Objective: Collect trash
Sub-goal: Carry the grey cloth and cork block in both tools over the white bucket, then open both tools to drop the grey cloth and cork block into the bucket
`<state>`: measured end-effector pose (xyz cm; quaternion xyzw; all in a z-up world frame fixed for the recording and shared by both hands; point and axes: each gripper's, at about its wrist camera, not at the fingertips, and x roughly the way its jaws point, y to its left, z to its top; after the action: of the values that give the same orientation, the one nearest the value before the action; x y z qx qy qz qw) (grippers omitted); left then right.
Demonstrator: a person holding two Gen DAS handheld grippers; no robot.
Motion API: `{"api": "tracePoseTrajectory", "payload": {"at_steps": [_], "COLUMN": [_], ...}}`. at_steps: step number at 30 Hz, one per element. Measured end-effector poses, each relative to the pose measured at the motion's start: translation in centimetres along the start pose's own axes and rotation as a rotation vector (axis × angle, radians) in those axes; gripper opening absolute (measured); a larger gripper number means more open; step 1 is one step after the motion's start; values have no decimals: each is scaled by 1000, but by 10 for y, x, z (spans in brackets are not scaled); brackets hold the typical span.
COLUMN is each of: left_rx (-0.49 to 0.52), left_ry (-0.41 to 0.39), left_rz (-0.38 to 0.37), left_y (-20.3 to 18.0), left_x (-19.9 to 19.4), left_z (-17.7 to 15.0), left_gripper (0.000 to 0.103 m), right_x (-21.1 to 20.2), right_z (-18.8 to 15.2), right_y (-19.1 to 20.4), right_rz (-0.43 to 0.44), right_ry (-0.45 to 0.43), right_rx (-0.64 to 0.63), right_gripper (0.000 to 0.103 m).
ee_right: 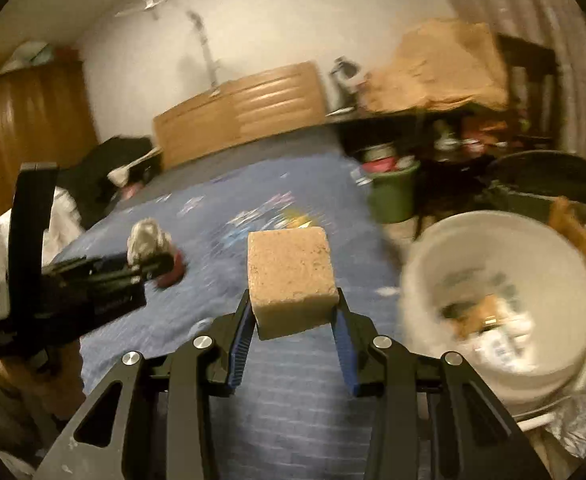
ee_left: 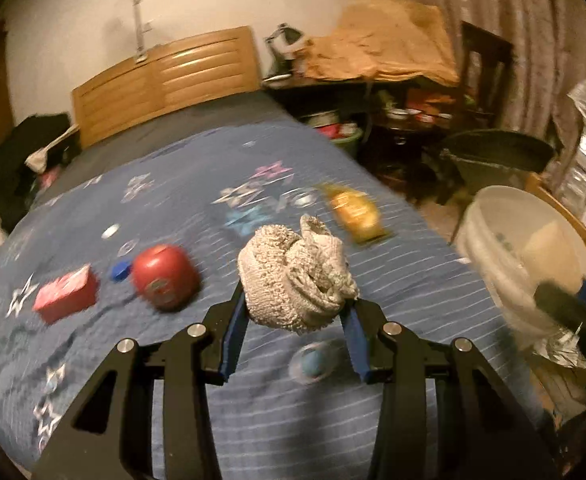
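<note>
My left gripper [ee_left: 297,300] is shut on a balled grey knitted sock [ee_left: 297,276], held above the blue bedspread [ee_left: 173,208]. The same gripper and sock show at the left of the right wrist view [ee_right: 149,242]. My right gripper [ee_right: 293,304] is shut on a tan sponge block [ee_right: 291,280], held over the bed's right side. A white bucket [ee_right: 453,248] with several pieces of trash inside stands on the floor to the right; it also shows in the left wrist view [ee_left: 493,216].
On the bed lie a red box [ee_left: 67,294], a red apple [ee_left: 165,280], a blue cap [ee_left: 119,271], a yellow packet [ee_left: 355,210] and a small blue ball [ee_left: 313,362]. A green bin [ee_right: 393,192], dark tub [ee_left: 497,156] and cluttered table stand right of the bed.
</note>
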<state>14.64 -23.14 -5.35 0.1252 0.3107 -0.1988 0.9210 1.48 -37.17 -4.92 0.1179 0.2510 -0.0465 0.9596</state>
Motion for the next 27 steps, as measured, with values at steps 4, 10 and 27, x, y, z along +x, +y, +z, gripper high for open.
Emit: {"api": "tracePoseTrajectory", "payload": {"at_steps": [4, 10, 27], "left_rx": [58, 153, 353], "left_ry": [-18, -41, 50], "left_rz": [-58, -131, -447], "left_y": [-44, -111, -227], "left_x": [5, 15, 74], "left_z": [20, 42, 85], "left_gripper": [42, 42, 42], "right_x": [-29, -56, -47], "right_z": [17, 33, 54], "right_y": [-50, -123, -225], "right_rz": [-101, -226, -368], "right_ry": [-49, -56, 26], "right_rx": [39, 95, 129], "right_gripper": [39, 39, 39]}}
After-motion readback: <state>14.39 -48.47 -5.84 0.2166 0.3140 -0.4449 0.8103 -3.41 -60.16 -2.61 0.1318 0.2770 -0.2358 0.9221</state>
